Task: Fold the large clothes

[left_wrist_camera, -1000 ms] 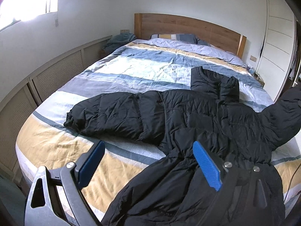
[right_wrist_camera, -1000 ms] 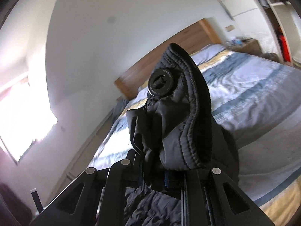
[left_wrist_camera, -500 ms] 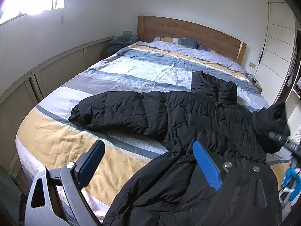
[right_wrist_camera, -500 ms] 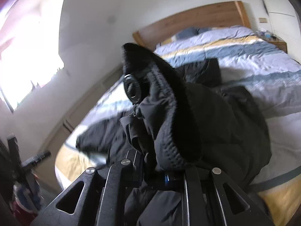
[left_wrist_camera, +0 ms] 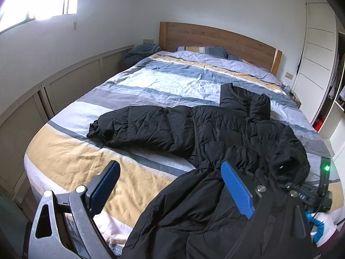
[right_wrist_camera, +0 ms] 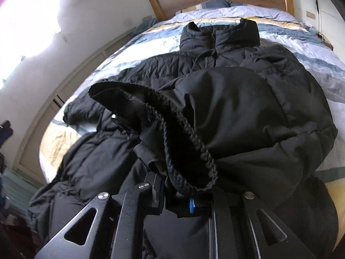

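Observation:
A black puffer jacket (left_wrist_camera: 215, 133) lies face up on the striped bed, collar toward the headboard, left sleeve (left_wrist_camera: 133, 127) stretched out to the left. My left gripper (left_wrist_camera: 170, 185) is open and empty, hovering above the jacket's lower hem. My right gripper (right_wrist_camera: 185, 196) is shut on the right sleeve's knitted cuff (right_wrist_camera: 172, 133) and holds the sleeve folded over the jacket's body (right_wrist_camera: 248, 108). The right gripper also shows in the left wrist view (left_wrist_camera: 310, 194) at the far right, with the cuff (left_wrist_camera: 284, 166) on it.
The bed (left_wrist_camera: 71, 159) has a striped cover and a wooden headboard (left_wrist_camera: 215, 36). A low panelled wall cabinet (left_wrist_camera: 71, 86) runs along the left. White wardrobe doors (left_wrist_camera: 317, 54) stand at the right. A pillow (left_wrist_camera: 202, 50) lies by the headboard.
My right gripper has swung the sleeve from high in the air, inward and down over the jacket's body. The left gripper stayed open and drew back slightly.

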Available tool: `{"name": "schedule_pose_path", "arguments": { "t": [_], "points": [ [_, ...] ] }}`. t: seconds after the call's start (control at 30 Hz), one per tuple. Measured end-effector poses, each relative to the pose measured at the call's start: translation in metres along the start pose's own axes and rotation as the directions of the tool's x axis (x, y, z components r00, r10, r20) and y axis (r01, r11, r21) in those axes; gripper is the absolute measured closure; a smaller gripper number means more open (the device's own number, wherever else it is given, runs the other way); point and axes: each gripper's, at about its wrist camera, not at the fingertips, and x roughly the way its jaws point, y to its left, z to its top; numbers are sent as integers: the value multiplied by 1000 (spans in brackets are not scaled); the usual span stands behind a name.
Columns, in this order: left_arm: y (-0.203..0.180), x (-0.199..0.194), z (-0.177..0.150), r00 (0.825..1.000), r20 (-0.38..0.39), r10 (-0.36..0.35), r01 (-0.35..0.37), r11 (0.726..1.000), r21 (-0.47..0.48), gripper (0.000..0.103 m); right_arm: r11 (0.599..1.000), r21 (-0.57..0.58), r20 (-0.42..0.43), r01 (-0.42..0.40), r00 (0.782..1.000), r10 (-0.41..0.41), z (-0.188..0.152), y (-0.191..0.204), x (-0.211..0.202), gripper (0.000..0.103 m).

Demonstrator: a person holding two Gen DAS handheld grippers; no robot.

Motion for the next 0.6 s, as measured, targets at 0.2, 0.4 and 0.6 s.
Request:
{"name": "schedule_pose_path", "arguments": {
  "t": [0.2, 0.4, 0.6],
  "points": [
    [-21, -18, 4, 1000, 18, -10, 9, 999, 45, 8, 998, -56, -4, -34, 999, 34, -9, 19, -7, 35],
    [-46, -26, 2, 1000, -18, -25, 27, 995, 93, 8, 986, -116, -6, -121, 993, 121, -22, 43, -20, 34],
    [-88, -19, -5, 997, -72, -34, 46, 985, 166, 8, 982, -98, 46, -161, 985, 166, -33, 26, -52, 34]
  ]
}}
